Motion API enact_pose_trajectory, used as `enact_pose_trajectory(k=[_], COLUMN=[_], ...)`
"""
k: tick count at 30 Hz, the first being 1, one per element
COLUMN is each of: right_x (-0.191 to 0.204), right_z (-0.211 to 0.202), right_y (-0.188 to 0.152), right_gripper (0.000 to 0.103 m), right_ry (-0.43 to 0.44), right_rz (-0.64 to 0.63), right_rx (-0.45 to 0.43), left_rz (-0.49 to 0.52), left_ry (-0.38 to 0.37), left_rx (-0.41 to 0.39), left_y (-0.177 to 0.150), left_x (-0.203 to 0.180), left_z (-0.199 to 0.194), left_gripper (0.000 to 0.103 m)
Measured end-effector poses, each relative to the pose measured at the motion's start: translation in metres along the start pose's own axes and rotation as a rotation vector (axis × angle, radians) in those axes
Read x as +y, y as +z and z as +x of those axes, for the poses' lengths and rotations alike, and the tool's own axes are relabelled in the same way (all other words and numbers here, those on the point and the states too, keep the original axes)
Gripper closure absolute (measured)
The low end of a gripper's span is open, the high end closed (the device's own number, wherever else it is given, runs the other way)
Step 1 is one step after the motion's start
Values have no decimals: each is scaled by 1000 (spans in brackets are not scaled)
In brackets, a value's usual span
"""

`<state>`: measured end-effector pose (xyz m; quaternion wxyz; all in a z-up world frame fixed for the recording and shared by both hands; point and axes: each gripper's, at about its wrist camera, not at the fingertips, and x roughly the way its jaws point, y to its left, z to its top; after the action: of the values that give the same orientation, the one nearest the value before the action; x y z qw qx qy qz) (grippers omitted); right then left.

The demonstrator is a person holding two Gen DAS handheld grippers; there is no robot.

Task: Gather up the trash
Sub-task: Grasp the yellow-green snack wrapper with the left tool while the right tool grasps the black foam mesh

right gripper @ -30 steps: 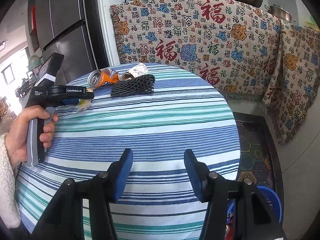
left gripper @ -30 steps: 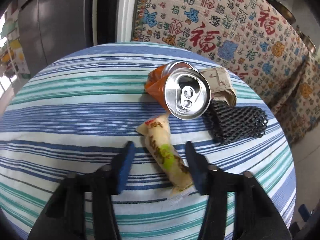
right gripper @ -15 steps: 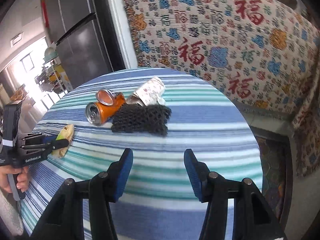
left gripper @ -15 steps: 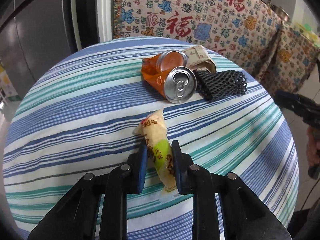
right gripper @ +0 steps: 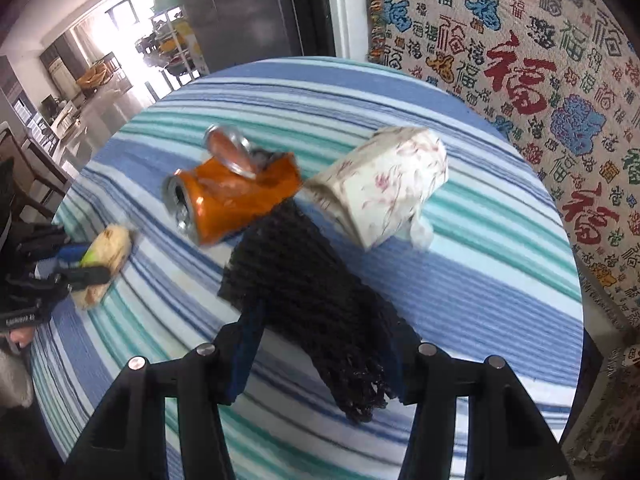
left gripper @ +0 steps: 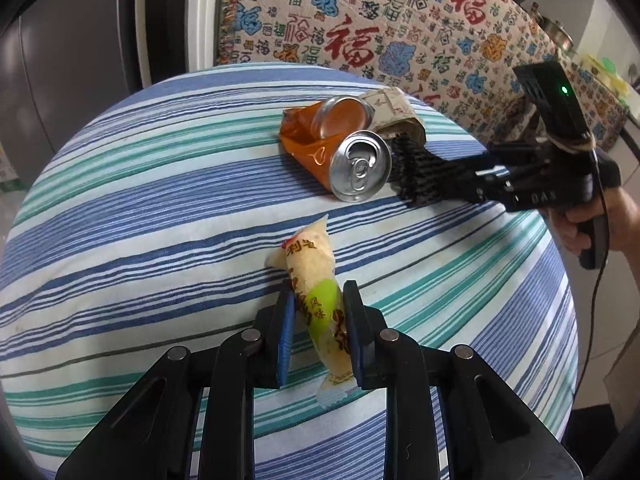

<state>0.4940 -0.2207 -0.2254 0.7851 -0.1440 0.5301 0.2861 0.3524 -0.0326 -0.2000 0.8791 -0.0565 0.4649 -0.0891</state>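
Both tongs on trash, one piece each, mid-table.

The left gripper (left gripper: 316,320) has just been closing and now pinches the snack wrapper (left gripper: 316,280) across its width; the wrapper's long axis runs away from it toward the crushed orange can (left gripper: 344,152). The right gripper (right gripper: 320,344) stands released astride the black foam net (right gripper: 304,292), whose length lies along the fingers, toward the table's (right gripper: 480,300) middle; it is the nearer hand.
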Motion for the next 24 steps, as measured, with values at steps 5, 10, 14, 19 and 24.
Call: enact_pose_trajectory(k=[5,10,14,19,24], right_x=[38,61,95,105,82], right_z=[-26,-59,-68,-62,-60], right_y=[-54,-114,-136,-149,-146], right_gripper=[48,39,38,38,71], right_ry=[5,50,-136,-279,-235], right_rz=[155,414,241,141,274], right_rx=[50,-86,-177,-234,-219], left_rz=[-10,-31,-29,30,61], left_ry=[-20,-27,-49,3,58], left_rx=[7,15,-16,-47,-61], left_y=[-4,-16,-24,-28,-27], left_x=[1,6,4,-5,-13], left_z=[-2,-1,-5,-5,-2], left_gripper=[80,74,55,50,46])
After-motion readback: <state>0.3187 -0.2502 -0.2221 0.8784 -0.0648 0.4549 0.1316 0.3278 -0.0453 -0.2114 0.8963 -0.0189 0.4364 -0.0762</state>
